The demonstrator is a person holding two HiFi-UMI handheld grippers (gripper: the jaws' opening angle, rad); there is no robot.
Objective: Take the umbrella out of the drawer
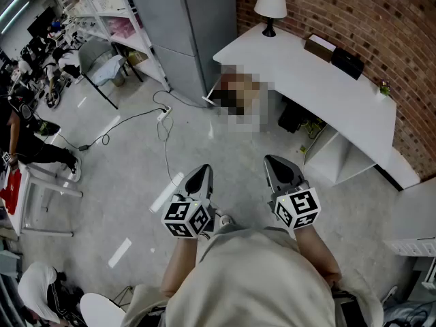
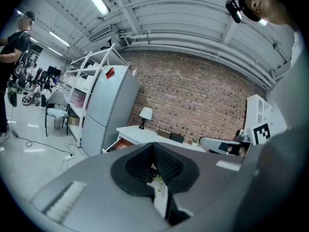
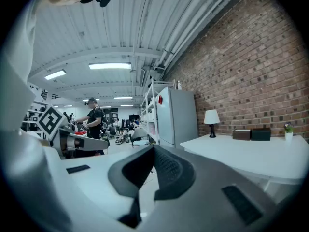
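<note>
I held left tool (image 1: pixel 201 172) and right tool (image 1: pixel 274 162) pressed together, empty: rig well short of desk (image 1: pixel 306 73), nothing in reach | drawer (image 2: pixel 117 144) open | umbrella unseen, likely inside

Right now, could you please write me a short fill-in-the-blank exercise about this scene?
The white desk stands against a wall of ____.
On the desk stands a ____ with a white shade.
The left hand-held gripper and the right hand-held gripper both have their jaws ____.
Missing words: brick; lamp; shut.
</note>
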